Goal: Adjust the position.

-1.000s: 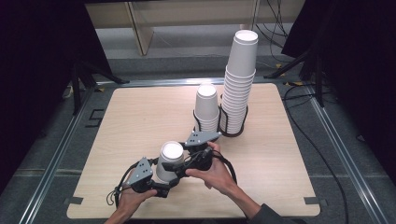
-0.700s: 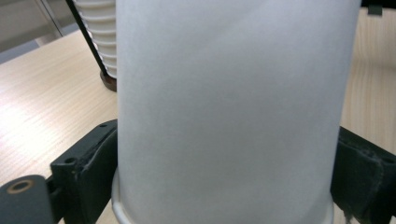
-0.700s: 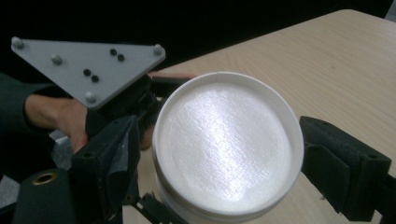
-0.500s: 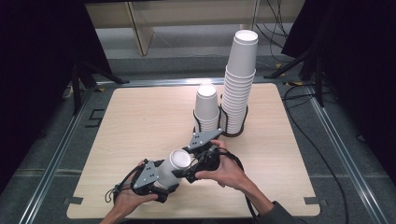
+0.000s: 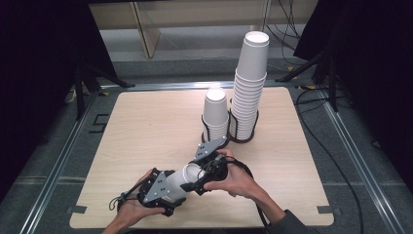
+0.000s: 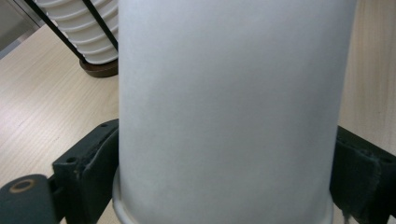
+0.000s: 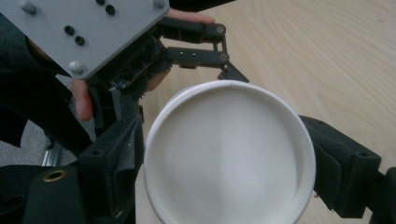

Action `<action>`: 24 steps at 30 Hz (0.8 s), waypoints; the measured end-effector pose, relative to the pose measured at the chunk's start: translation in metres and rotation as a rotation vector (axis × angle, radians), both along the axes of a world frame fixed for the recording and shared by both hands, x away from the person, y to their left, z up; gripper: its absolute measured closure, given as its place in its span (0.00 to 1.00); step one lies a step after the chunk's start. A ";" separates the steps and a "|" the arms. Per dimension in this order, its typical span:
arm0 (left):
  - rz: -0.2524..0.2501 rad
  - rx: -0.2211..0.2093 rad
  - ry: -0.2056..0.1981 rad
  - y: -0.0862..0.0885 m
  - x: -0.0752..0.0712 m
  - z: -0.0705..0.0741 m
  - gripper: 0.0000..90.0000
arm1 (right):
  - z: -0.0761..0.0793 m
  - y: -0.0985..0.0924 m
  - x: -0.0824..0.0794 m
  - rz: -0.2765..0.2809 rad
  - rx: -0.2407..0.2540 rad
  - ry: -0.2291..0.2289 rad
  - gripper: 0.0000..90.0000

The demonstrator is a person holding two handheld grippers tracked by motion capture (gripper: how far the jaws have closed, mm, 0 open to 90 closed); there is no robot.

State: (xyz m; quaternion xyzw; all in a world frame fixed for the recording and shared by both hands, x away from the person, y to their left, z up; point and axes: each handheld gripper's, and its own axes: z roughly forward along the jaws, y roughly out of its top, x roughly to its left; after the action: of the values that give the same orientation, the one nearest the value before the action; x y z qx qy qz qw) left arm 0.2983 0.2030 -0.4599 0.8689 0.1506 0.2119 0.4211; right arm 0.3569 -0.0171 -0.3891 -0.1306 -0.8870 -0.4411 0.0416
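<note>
A white paper cup lies on its side just above the front of the wooden table, held between both grippers. My left gripper is shut on its body; in the left gripper view the cup sits between both black jaws, its rolled rim nearest the camera. My right gripper meets it from the right. In the right gripper view the cup's round end faces the camera with a jaw pressed on each side. The left gripper's grey plate and a hand are behind it.
A tall stack of white cups stands in a black wire holder at the table's back middle, with a short stack in a second holder beside it. The holder's base is beyond the cup. Cables trail off the right edge.
The cup stood upright between the grippers a second ago. It has been tipped onto its side, and both hands have shifted slightly right and apart along it.
</note>
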 end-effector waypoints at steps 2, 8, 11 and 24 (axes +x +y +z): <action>0.003 -0.002 -0.005 -0.001 -0.001 0.000 0.09 | -0.002 0.001 0.000 -0.001 0.004 0.000 0.25; -0.001 -0.041 -0.018 0.001 0.002 -0.001 0.07 | 0.000 -0.001 0.002 -0.005 0.008 0.003 0.26; 0.002 -0.134 -0.034 0.004 0.003 -0.002 0.03 | 0.004 -0.003 0.003 -0.017 0.035 0.005 0.26; -0.001 -0.343 -0.103 0.019 0.003 0.007 0.03 | 0.022 -0.023 0.010 -0.059 0.184 0.074 0.27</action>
State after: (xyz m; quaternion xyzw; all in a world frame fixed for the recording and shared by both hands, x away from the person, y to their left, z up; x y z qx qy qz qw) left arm 0.3011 0.2215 -0.4525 0.7725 0.1623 0.2270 0.5704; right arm 0.3666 -0.0405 -0.3668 -0.1687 -0.8363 -0.5165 0.0731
